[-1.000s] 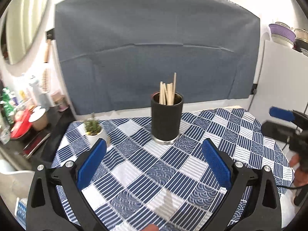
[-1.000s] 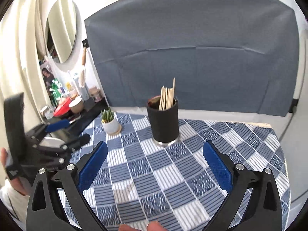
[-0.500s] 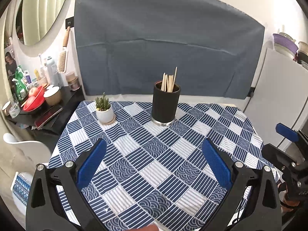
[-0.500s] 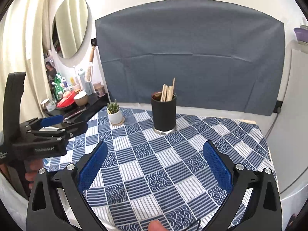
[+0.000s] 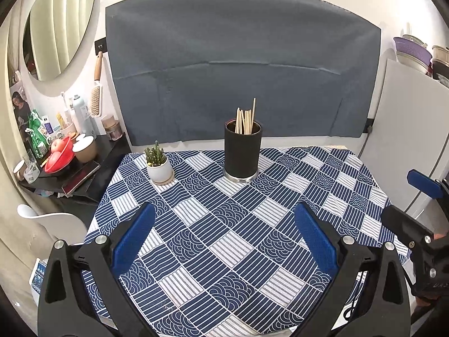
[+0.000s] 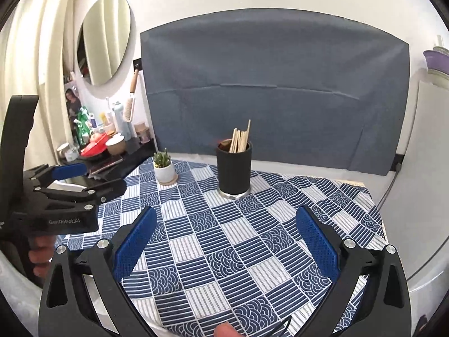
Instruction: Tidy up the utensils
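A black cylindrical holder [image 5: 243,153] [image 6: 234,172] stands upright at the far middle of the table, with several wooden chopsticks [image 5: 245,118] [image 6: 240,139] sticking out of it. My left gripper [image 5: 224,224] hangs open over the table's near edge, well short of the holder, with nothing between its blue pads. My right gripper [image 6: 226,224] is open and empty too, equally far back. In the right wrist view the left gripper [image 6: 84,177] shows at the left edge, with a hand under it. In the left wrist view the right gripper [image 5: 404,196] shows at the right edge.
A blue and white patterned cloth [image 5: 238,224] covers the table. A small potted succulent [image 5: 158,164] [image 6: 165,167] stands left of the holder. A side shelf [image 5: 70,168] at the left carries bottles, a red bowl and cups. A grey cloth [image 5: 241,64] hangs behind.
Both grippers have pulled back and up from the holder, so it looks smaller and more of the table shows. Both stayed open and empty.
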Demonstrator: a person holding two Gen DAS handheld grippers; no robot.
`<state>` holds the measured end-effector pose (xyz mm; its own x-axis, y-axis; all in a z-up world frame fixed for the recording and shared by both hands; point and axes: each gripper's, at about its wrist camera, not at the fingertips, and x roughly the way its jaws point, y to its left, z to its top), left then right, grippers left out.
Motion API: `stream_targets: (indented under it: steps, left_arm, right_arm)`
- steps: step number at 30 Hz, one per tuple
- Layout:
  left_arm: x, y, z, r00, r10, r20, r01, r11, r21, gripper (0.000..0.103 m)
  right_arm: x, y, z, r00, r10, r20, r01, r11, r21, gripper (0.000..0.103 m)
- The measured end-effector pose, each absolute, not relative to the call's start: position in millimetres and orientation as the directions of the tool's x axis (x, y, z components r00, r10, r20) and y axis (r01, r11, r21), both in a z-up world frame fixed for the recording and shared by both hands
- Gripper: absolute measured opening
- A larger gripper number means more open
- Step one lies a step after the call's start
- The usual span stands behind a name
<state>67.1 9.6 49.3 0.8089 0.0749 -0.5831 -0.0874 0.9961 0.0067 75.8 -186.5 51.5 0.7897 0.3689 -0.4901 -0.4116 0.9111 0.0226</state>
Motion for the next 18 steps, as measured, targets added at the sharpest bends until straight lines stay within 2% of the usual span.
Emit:
stream_targets:
  steps: [18]
  left_arm:
    - [56.5,8.5,57.8,0.828,0.074,-0.555,-0.084,0.996,0.006,0.097]
  right_arm:
    - [66.4,-184.8,57.3,0.796,0.386,-0.465,-0.420,0.907,0.033,0.095]
